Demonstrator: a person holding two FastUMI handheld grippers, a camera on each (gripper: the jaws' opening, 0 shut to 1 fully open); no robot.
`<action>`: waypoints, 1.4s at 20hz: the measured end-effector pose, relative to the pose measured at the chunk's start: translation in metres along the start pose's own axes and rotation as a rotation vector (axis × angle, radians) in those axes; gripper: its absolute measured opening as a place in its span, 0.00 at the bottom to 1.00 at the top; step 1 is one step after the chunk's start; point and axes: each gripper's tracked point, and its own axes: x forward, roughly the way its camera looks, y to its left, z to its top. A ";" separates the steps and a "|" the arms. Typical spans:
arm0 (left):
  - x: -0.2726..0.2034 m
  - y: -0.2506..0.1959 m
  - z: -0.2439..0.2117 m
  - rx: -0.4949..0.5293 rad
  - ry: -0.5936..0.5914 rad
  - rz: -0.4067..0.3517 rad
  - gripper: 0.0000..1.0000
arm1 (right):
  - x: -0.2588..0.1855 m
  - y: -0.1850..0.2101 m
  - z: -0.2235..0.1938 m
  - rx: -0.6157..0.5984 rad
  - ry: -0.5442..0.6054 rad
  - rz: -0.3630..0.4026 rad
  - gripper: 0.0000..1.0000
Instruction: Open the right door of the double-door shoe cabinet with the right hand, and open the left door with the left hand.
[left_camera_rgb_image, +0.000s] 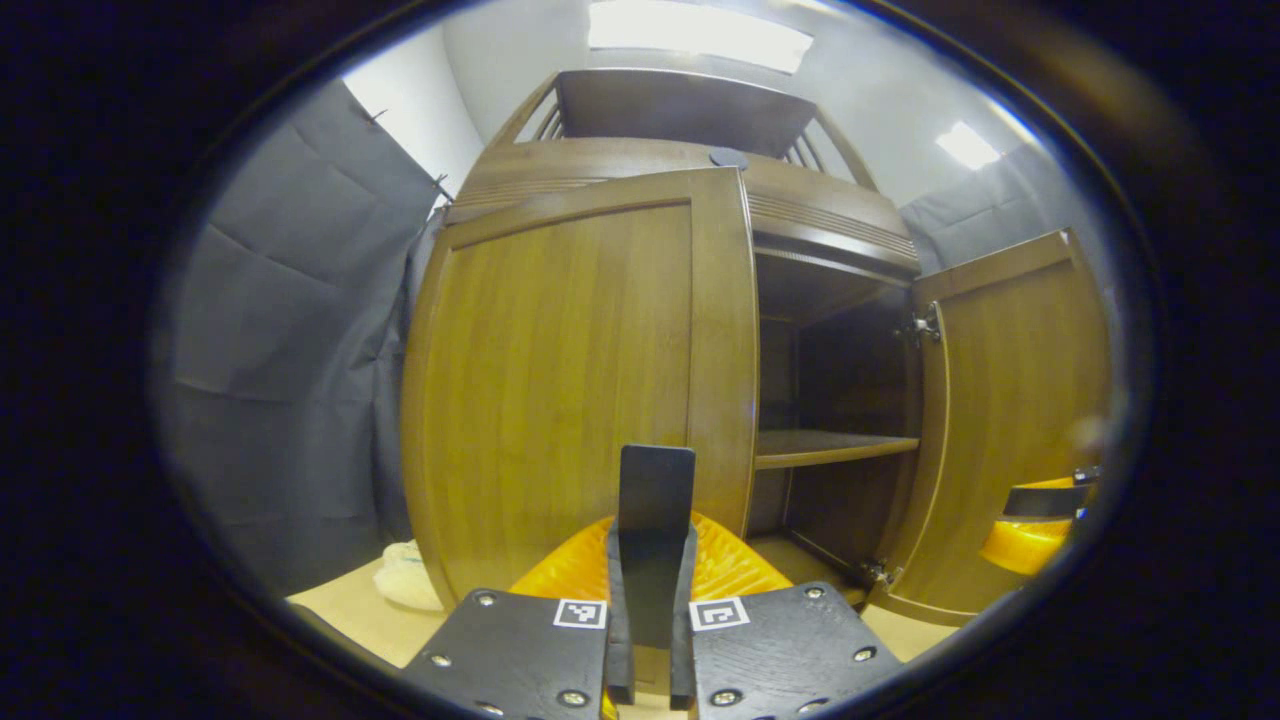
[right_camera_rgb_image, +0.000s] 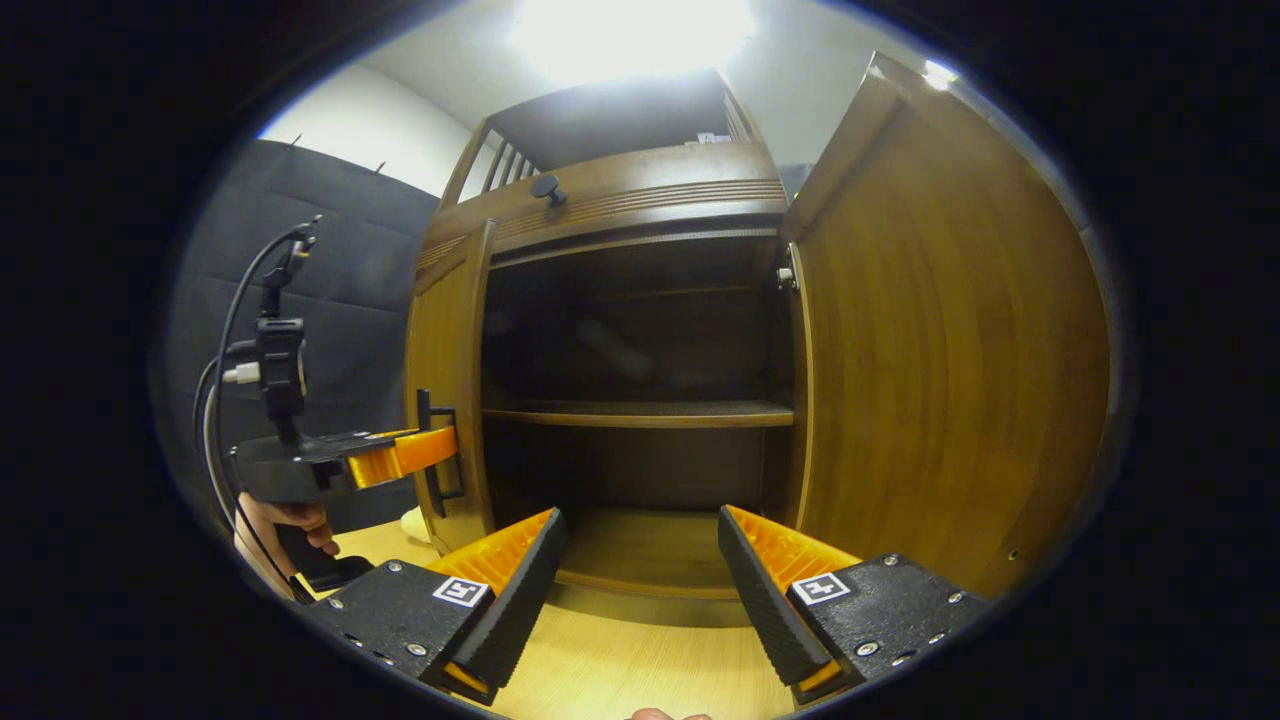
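The brown wooden shoe cabinet (left_camera_rgb_image: 640, 165) stands close in front of me. Its left door (left_camera_rgb_image: 560, 370) faces the left gripper view, and its black bar handle (left_camera_rgb_image: 656, 480) sits between the fingers of my left gripper (left_camera_rgb_image: 652, 560), which is shut on it. In the right gripper view this left door (right_camera_rgb_image: 450, 330) stands slightly ajar, with the left gripper (right_camera_rgb_image: 440, 445) at its handle (right_camera_rgb_image: 440, 480). The right door (right_camera_rgb_image: 940, 350) is swung wide open. My right gripper (right_camera_rgb_image: 640, 540) is open and holds nothing, in front of the dark inside with its shelf (right_camera_rgb_image: 640, 412).
The open right door (left_camera_rgb_image: 1010, 420) stands out to the right, with the right gripper (left_camera_rgb_image: 1035, 520) near it. A white bundle (left_camera_rgb_image: 405, 580) lies on the light wooden floor (right_camera_rgb_image: 650, 660) by the cabinet's left corner. A hand (right_camera_rgb_image: 280, 520) and cables are behind the left gripper. Grey cloth hangs at the left.
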 end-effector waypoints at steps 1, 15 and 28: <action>0.000 0.000 0.001 -0.005 -0.006 0.004 0.16 | -0.003 0.002 0.002 0.002 -0.004 0.001 0.94; 0.003 0.010 0.003 -0.031 -0.050 0.114 0.14 | -0.019 0.047 0.014 0.029 -0.037 0.025 0.94; -0.008 0.038 -0.007 -0.027 -0.028 0.131 0.18 | -0.014 0.070 0.005 -0.007 -0.023 0.024 0.94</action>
